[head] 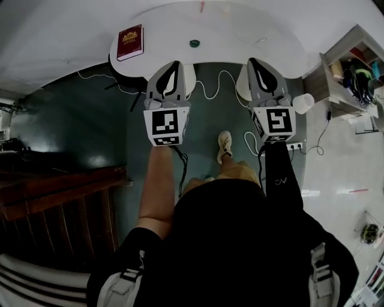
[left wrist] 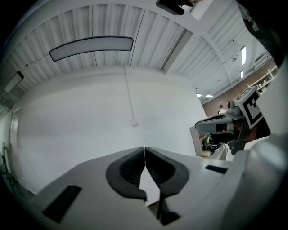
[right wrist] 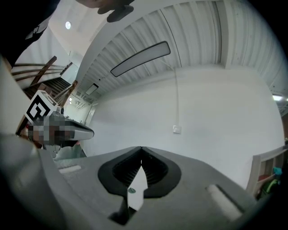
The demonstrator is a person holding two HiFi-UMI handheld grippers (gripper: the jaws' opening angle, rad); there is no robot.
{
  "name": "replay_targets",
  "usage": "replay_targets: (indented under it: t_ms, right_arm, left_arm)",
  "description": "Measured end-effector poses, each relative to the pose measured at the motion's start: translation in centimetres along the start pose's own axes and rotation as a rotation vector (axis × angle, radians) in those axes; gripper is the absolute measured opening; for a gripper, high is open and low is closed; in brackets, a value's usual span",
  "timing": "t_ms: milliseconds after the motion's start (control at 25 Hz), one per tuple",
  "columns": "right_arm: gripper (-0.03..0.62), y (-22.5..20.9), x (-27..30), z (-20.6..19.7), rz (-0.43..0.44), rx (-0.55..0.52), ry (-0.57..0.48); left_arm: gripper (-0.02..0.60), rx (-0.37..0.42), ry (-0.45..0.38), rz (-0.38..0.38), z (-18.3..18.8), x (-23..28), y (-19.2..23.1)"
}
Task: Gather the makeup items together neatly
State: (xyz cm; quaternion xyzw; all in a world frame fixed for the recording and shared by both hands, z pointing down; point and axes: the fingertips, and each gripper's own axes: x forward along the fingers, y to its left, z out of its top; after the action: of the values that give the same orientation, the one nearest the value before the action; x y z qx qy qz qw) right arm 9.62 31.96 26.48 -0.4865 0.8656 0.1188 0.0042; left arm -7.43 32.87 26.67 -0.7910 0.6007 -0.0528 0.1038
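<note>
In the head view a white table point(head: 252, 24) curves across the top. On it lie a small dark green round item point(head: 194, 43) and a thin reddish item point(head: 202, 7) near the far edge; both are too small to name. My left gripper point(head: 174, 63) and right gripper point(head: 254, 61) are held side by side above the dark floor, their tips just at the table's near edge. Both point level at a white wall. The left gripper point(left wrist: 144, 149) has its jaws closed together, with nothing between them. The right gripper point(right wrist: 141, 148) is shut and empty too.
A red book point(head: 130, 42) lies at the table's left end. A white cup point(head: 303, 103) and a power strip point(head: 294, 146) with a white cable point(head: 211, 90) are on the floor. Open shelving point(head: 351, 75) stands at the right, a dark wooden stair point(head: 60, 198) at the left.
</note>
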Motion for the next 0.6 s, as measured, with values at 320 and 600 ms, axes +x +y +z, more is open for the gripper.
replay_targets:
  t_ms: [320, 600]
  right_arm:
    - [0.005, -5.1, 10.1, -1.0, 0.07, 0.004, -0.032]
    - [0.005, -8.5, 16.2, -2.2, 0.108, 0.012, -0.051]
  left_arm:
    - [0.011, 0.021, 0.006, 0.056, -0.1, 9.3, 2.9]
    - [0.011, 0.029, 0.003, 0.09, -0.3, 15.7, 4.7]
